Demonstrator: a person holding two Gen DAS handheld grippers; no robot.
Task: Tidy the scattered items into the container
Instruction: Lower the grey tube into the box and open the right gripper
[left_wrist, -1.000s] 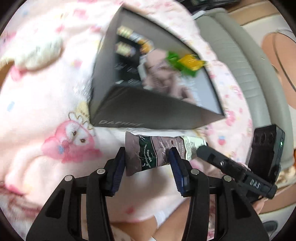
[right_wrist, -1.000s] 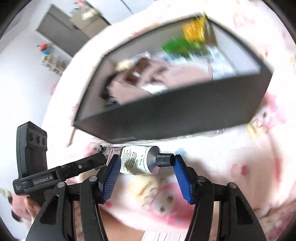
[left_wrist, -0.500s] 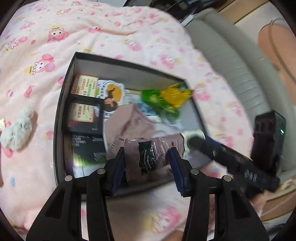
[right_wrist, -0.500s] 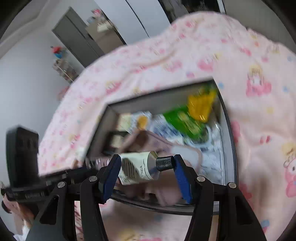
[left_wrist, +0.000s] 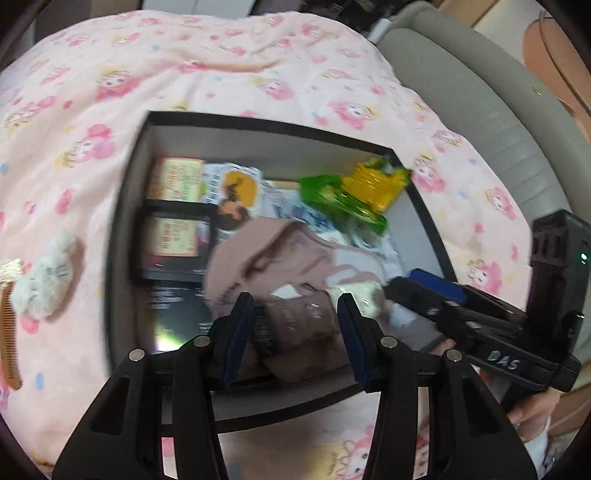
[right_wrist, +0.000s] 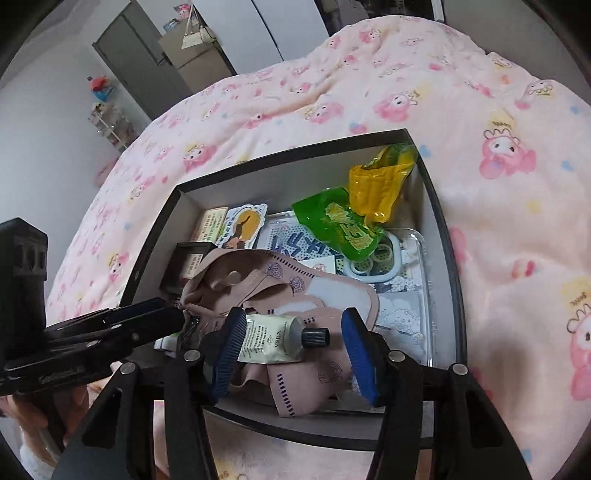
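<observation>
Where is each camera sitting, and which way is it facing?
Left wrist: on the left tongs, angled down into the box; sachet between them, right tongs alongside.
Right wrist: on the right tongs, whose jaws have just been closing, tube between them, angled down into the box; left tongs alongside.
Shared: box, pink mask.

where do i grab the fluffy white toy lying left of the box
Across its soft middle, from above: the fluffy white toy lies flat on the blanket, elongated and squashy. Keep clear of the comb beside it.
</observation>
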